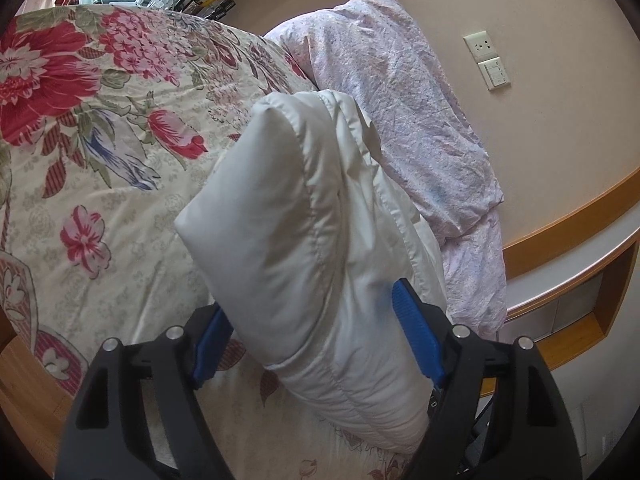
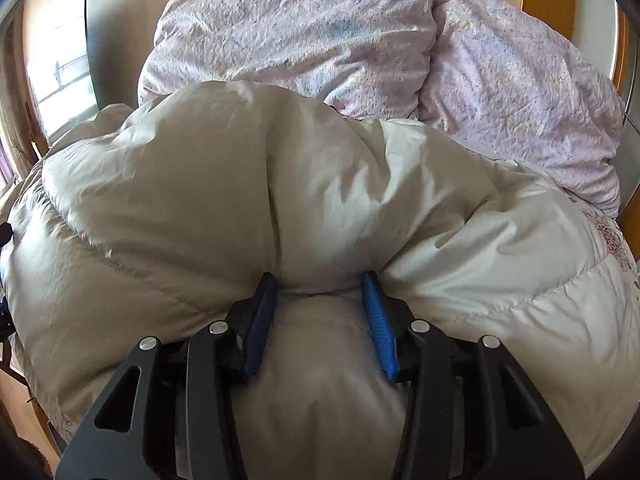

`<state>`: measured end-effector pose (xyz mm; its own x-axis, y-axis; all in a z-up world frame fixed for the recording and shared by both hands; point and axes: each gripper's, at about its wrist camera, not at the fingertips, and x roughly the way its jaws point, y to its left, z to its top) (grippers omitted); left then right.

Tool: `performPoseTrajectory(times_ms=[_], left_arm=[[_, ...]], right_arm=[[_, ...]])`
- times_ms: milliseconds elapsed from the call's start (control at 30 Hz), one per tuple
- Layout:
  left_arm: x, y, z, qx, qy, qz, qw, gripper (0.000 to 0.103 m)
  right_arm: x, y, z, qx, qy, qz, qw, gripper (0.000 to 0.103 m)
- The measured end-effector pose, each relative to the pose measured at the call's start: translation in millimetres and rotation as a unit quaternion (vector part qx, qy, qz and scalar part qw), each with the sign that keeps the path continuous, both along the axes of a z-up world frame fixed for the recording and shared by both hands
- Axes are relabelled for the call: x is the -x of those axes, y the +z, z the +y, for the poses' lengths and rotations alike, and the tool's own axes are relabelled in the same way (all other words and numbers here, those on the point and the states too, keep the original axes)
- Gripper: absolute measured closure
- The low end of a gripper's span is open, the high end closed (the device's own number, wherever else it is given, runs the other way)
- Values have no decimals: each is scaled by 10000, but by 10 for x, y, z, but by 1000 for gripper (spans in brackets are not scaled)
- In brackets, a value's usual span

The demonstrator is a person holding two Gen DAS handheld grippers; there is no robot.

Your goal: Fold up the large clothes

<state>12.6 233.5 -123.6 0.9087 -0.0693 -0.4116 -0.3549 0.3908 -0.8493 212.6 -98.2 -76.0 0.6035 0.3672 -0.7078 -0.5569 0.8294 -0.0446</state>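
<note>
A white puffy quilted garment (image 1: 304, 208) lies bunched on the bed. In the left wrist view a thick folded part of it rises between the blue pads (image 1: 416, 332) of my left gripper (image 1: 310, 296), which is shut on it with its jaws wide apart. In the right wrist view the same garment (image 2: 160, 200) fills the foreground. My right gripper (image 2: 318, 276) is shut on a pinched bulge of it, and the fabric swells around both pads (image 2: 378, 320). How the garment lies underneath is hidden.
A floral bedspread (image 1: 100, 140) covers the bed. A crumpled lilac duvet (image 1: 400, 100) (image 2: 300, 32) is heaped against the wall behind the garment. A wall socket (image 1: 488, 60) and a wooden ledge (image 1: 580, 248) are at the right; a window (image 2: 60, 60) is at the left.
</note>
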Motion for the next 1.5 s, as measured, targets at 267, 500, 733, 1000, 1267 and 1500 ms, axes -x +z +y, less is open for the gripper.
performPoseTrajectory(times_ms=[267,500,733,1000,1267,1500], left_arm=[[-122,-7,80,241,258,-152,9993,27],[-137,-56,222,523,319,-220,9979,35],[-201,-19,301,453,264,-33,9986,50],[-359,590,108,-957,-241,156,9950,66],[-550,1282,-409,-2577,-697,102,9637,66],[-717,1713,-1025,-3302,-1168,-469,9355,64]], right_arm=[[52,-8,-27,-13,-77,-36,10000,56],[77,59,-32,-169,-409,104,9990,56],[138,-14,91,141,-347,-201,9991,54],[140,-34,108,186,-415,-258,9986,54],[165,-23,193,408,-591,-313,9969,54],[140,-77,135,232,-481,-317,9981,53]])
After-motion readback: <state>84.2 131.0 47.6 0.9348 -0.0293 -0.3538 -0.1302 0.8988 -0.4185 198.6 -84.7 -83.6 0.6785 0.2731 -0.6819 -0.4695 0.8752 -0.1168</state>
